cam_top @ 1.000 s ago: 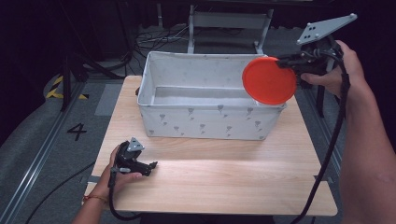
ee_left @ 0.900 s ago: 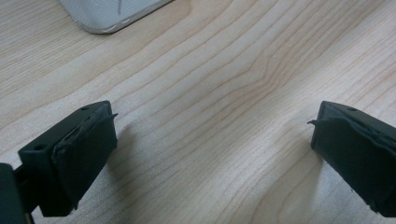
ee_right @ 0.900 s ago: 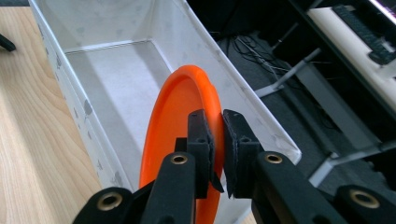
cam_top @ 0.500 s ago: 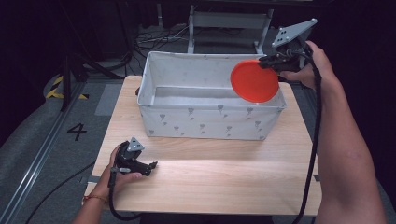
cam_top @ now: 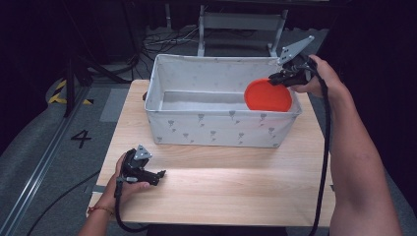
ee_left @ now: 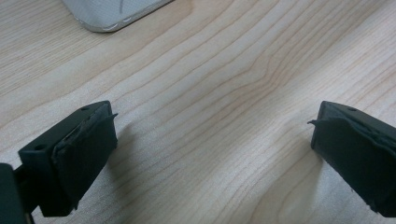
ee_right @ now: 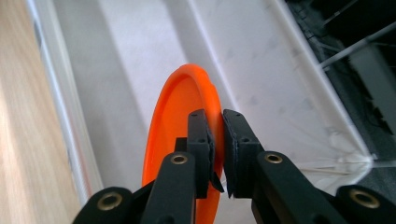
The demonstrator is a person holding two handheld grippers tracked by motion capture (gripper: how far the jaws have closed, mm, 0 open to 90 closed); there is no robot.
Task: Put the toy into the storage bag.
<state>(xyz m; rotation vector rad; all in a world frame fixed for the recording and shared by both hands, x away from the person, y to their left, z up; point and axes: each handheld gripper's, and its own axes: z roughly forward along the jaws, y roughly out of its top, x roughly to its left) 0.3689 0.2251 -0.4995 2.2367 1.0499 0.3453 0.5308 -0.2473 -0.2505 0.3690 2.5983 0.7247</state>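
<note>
An orange plate (cam_top: 268, 95) hangs on edge inside the right end of the white fabric bin (cam_top: 221, 129), pinched at its rim by my right gripper (cam_top: 276, 77). In the right gripper view the two black jaws clamp the plate (ee_right: 180, 121) at its rim, my right gripper (ee_right: 216, 135) shut on it above the bin's pale floor (ee_right: 126, 70). My left gripper (cam_top: 158, 174) rests on the wooden table (cam_top: 236, 182) at the front left, held by a hand. Its jaws stand wide apart over bare wood, my left gripper (ee_left: 210, 154) open with nothing between them.
The bin takes up the back half of the table, and its corner (ee_left: 112, 14) shows in the left gripper view. Cables trail from both grippers. A dark floor with a rail and a numbered mark (cam_top: 81, 138) lies to the left.
My right gripper has carried the orange plate down and leftward, from above the bin's right rim to inside the bin. The left gripper has stayed put.
</note>
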